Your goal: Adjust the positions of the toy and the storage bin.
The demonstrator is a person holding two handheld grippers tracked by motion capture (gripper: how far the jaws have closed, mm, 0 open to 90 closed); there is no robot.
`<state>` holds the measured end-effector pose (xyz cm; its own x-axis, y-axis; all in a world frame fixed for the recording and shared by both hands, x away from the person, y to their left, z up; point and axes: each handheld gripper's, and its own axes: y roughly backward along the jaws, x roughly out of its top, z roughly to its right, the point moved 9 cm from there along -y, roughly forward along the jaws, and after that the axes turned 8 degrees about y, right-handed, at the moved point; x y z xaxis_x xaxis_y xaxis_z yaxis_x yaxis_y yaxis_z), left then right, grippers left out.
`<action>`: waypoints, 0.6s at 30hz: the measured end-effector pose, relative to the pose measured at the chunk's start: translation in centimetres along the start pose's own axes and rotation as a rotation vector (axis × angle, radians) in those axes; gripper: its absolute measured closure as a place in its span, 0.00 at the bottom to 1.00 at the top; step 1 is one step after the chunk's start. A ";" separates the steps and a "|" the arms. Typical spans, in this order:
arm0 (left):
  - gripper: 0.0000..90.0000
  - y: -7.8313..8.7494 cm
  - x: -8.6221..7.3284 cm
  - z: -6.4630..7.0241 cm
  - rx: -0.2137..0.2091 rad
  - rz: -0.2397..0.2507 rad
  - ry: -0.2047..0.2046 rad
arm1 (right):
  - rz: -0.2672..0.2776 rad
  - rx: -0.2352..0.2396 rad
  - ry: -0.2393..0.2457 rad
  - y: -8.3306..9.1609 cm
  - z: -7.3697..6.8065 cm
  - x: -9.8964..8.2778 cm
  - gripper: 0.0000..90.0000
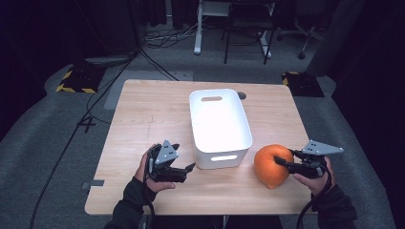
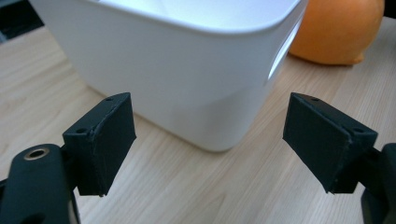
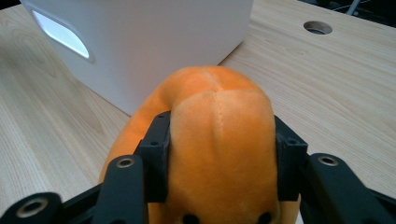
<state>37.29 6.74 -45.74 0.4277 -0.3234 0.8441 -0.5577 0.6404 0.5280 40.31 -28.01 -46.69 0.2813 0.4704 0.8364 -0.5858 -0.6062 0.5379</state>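
Orange plush fruit [image 3: 219, 140] front and centre in the right gripper view, and here you get what the high view can't give: a stitched seam running up the velvety skin, and the soft body bulging where the black fingers [image 3: 156, 144] squeeze it from both sides. So the right gripper [image 1: 289, 163] is clenched on that plush fruit. The high view gives the layout instead: the fruit sits on the bench [image 1: 143, 119] at the near right, just right of the white bin [image 1: 219, 126], round with a little nub at its near end. Over in the left gripper view, the same fruit peeks in at the top right corner behind the bin's near corner, with the nub resting on the wood. The left gripper [image 1: 188, 168] is at the near left of the bin, fingers [image 2: 105, 140] spread wide with nothing between them, pointing at the bin's wall and its handle slot. Bin stands mid-bench, empty inside from above.
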 end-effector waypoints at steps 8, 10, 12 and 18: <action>0.20 -0.2 3.4 2.4 -0.045 0.053 -0.071 | -0.003 -0.004 -0.005 0.1 0.2 -0.1 0.57; 0.20 -0.4 3.7 2.8 -0.060 0.058 -0.074 | -0.003 -0.005 -0.004 0.1 0.3 -0.1 0.57; 0.21 -1.0 4.8 3.9 -0.093 0.070 -0.085 | -0.004 -0.004 -0.002 0.1 0.3 -0.1 0.57; 0.23 -2.7 5.6 5.3 -0.129 0.046 -0.112 | -0.006 0.001 -0.003 0.1 0.2 -0.2 0.57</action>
<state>37.41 -0.46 -41.89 0.3177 -0.3625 0.8762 -0.4758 0.7383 0.4780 40.35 -28.32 -46.73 0.2871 0.4725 0.8333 -0.5829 -0.6041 0.5434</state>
